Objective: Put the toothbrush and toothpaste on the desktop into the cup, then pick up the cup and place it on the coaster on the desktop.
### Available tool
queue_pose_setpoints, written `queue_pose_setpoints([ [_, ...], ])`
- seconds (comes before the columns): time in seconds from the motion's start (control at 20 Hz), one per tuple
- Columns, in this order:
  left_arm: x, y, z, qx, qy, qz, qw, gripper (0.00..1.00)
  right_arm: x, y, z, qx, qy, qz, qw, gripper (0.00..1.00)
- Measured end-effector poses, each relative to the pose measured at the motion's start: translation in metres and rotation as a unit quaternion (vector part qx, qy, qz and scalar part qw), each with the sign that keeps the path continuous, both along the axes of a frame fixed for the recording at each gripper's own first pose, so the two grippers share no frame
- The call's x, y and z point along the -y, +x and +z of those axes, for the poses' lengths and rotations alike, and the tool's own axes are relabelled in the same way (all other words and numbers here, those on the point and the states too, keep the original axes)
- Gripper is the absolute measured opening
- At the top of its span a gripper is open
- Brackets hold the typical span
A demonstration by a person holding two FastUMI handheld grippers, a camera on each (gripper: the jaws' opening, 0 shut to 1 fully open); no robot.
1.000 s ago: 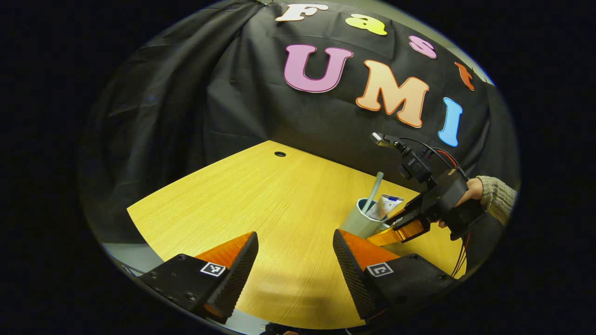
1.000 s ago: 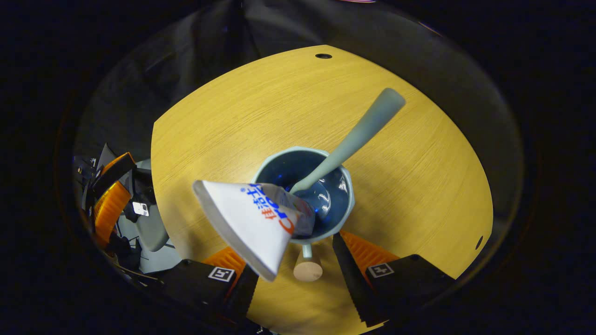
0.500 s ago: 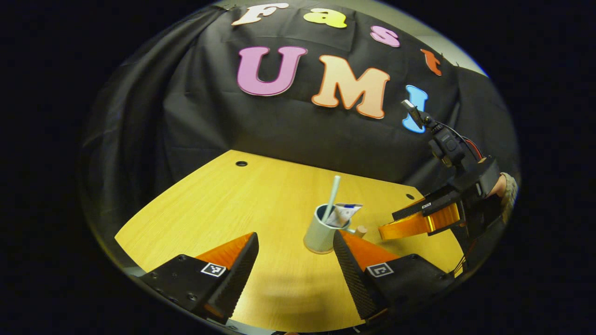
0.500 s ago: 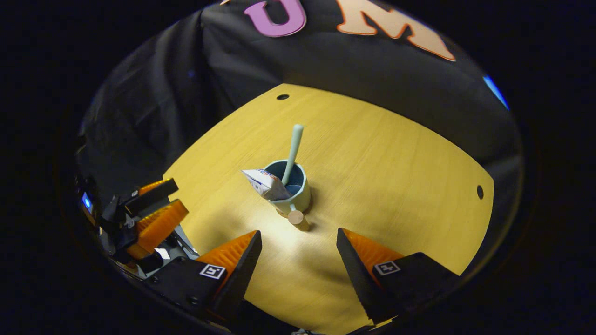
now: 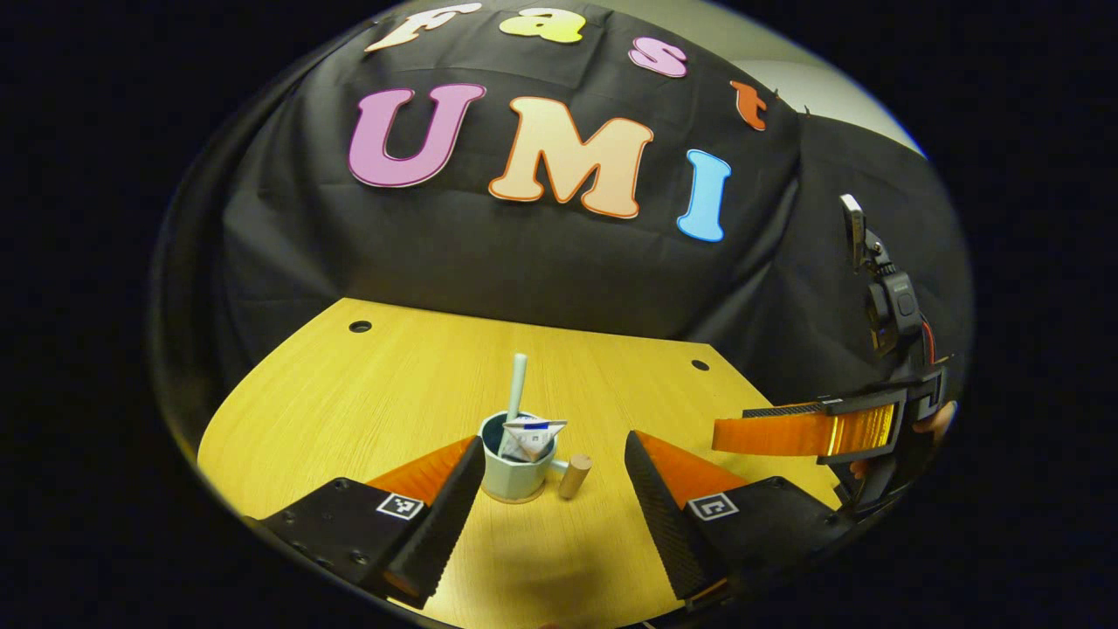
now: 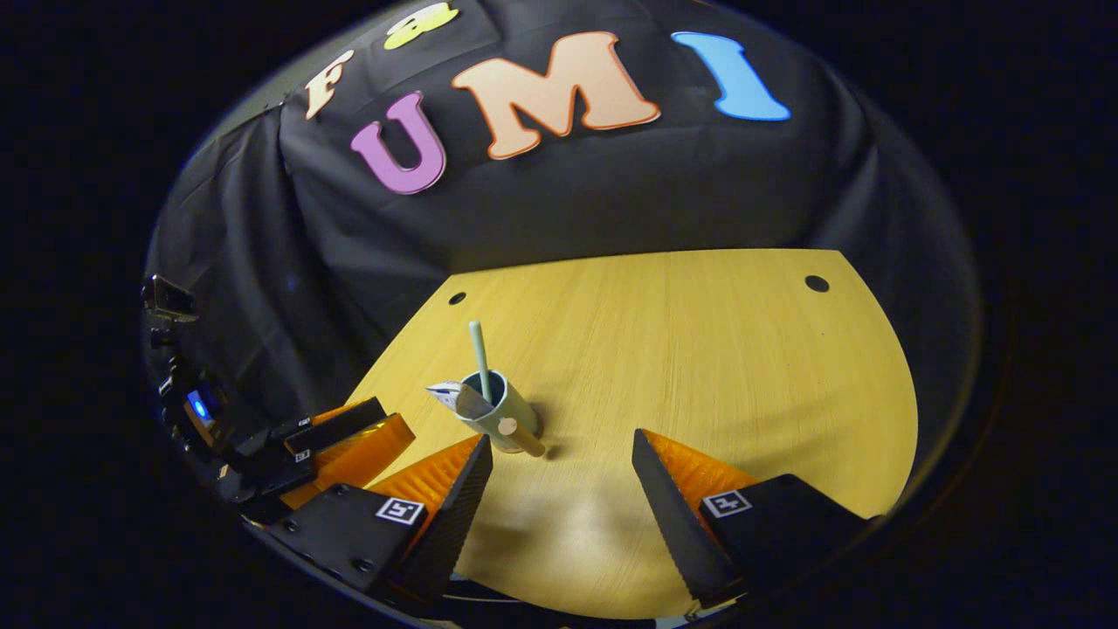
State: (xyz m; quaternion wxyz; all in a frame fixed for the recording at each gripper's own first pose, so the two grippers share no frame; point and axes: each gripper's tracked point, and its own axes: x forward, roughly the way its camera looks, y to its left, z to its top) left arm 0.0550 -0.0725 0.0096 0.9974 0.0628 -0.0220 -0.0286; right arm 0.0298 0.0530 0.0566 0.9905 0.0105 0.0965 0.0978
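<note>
The cup (image 5: 515,467) is set upright on the desktop (image 5: 419,384), near its front edge, with the handle (image 5: 574,476) turned to the right. The toothbrush (image 5: 517,384) and toothpaste (image 5: 528,437) are held in the cup, the toothbrush to the left. In the right gripper view the cup (image 6: 502,415) is seen left of centre, with two holes (image 6: 817,283) placed along the far edge.

The cup (image 5: 514,467) is pale green with a dark blue inside, the toothbrush (image 5: 517,383) pale green, the toothpaste (image 5: 527,437) white with blue print, the table (image 5: 410,384) yellow wood-grain.
</note>
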Motion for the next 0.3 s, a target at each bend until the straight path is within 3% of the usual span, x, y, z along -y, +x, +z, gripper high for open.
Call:
queue_pose_setpoints([
  [0.1, 0.010, 0.002, -0.001, -0.008, 0.003, -0.015, 1.000, 0.93, 0.014, -0.004, -0.003, 0.013, 0.019, -0.024, 0.999, 0.95],
  [0.3, 0.026, 0.007, -0.007, -0.028, 0.018, -0.042, 0.999, 0.93, 0.029, -0.012, -0.006, 0.023, 0.049, -0.043, 0.998, 0.99],
])
